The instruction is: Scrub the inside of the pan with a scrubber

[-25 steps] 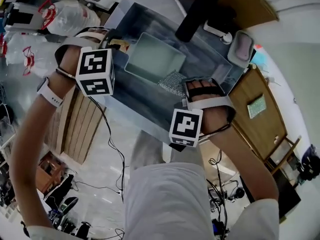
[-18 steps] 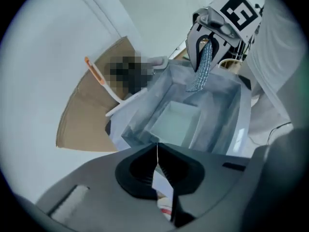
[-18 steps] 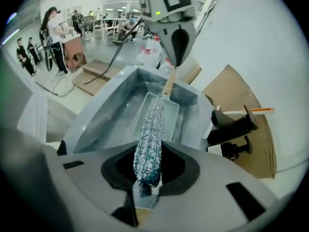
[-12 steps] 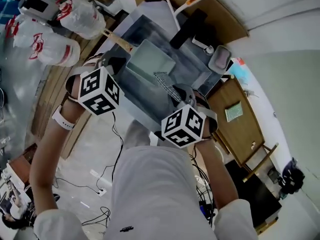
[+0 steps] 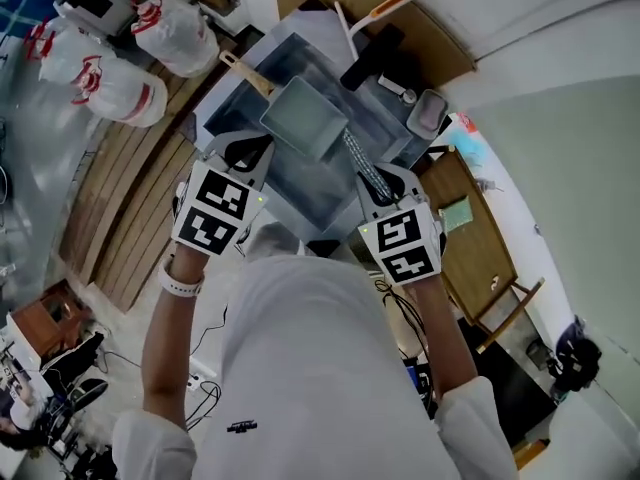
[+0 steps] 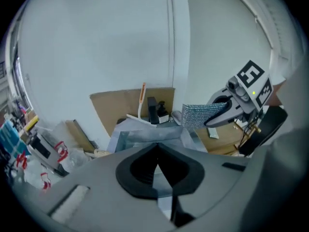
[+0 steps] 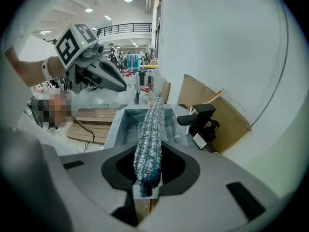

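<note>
my right gripper [image 7: 147,180] clamps one end of the scrubber [image 7: 150,129], which seems soft and floppy, and my left gripper [image 6: 158,175] is closed on nothing.

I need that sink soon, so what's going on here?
A person stands at the sink with a gripper in each hand. The right gripper is clamped on the scrubber, held up over the sink. The left gripper is shut on nothing. The pan lies in the sink and neither gripper touches it, so no scrubbing is under way at this moment.

Overhead, two low — sink [image 5: 300,180] shared
</note>
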Tool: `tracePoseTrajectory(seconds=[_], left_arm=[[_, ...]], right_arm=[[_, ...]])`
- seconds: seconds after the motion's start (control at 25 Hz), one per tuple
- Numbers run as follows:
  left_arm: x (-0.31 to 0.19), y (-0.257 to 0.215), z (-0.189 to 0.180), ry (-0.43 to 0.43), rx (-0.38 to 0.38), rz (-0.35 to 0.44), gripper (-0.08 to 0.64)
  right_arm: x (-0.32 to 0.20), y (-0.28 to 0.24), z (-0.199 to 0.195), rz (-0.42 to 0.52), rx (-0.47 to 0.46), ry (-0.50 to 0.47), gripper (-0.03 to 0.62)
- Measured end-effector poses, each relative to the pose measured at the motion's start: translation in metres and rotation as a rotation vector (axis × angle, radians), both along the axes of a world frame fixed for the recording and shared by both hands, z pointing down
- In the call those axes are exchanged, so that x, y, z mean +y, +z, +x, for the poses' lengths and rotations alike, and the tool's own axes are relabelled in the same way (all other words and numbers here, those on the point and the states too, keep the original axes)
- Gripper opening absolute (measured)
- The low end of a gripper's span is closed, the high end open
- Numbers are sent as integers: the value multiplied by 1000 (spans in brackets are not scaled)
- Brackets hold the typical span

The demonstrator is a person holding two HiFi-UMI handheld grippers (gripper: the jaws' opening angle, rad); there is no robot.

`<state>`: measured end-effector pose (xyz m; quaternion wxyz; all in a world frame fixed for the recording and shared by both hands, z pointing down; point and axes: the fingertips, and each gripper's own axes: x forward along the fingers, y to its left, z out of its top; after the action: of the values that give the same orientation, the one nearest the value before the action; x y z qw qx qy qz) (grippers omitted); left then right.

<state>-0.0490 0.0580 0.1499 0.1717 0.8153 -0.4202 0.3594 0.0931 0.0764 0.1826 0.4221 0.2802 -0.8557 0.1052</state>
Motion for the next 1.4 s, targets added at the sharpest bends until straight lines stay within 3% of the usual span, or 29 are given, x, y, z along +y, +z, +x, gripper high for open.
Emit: tracePoseTrajectory(seconds=[0.28,0.52,0.68,0.92,1.4], left_arm=[[27,-22,15,-164,145,59,5],[47,-17,12,-259,228,34,5],[46,-19,12,-265,235,53,5],[43,-27,27,-252,282,68,5],[43,-31,32,-208,310,42,5]], right_arm=[[20,-25,24,2,-126,74,58],[27,-36,16,-15,-245,153,58],[24,-39,5,-46,-306,167,58],[24,-48,-15,-45,-309,113,59],[34,-45,-23,-46,-283,126,59]])
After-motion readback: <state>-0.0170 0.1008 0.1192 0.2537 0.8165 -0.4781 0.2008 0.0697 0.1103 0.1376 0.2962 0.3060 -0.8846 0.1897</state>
